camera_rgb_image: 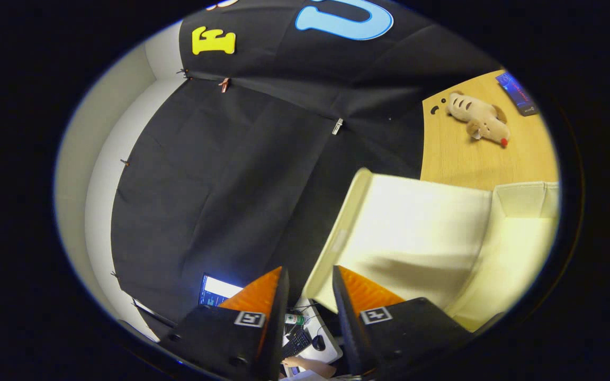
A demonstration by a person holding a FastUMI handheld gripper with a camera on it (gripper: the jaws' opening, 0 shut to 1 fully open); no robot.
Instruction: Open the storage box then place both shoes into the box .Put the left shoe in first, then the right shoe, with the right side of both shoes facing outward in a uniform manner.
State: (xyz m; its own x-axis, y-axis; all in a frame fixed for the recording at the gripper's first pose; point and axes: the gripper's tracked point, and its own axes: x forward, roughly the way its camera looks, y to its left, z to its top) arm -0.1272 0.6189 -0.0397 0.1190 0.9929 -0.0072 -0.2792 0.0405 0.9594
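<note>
The pale storage box (432, 233) fills the lower right of the frame, its flap raised, resting on the wooden bench (474, 159). A plush toy (478, 120) lies upper right. The tongs (309, 288) stand narrowly parted, gripping nothing, just beside the box's edge.

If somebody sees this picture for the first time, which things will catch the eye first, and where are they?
The pale storage box stands out most, bright and large just ahead of the gripper, whose fingers stand apart with nothing between them. Beyond the box, a plush toy lies on the wooden table, with a dark flat item further on. A lit screen glows beside the fingers.
</note>
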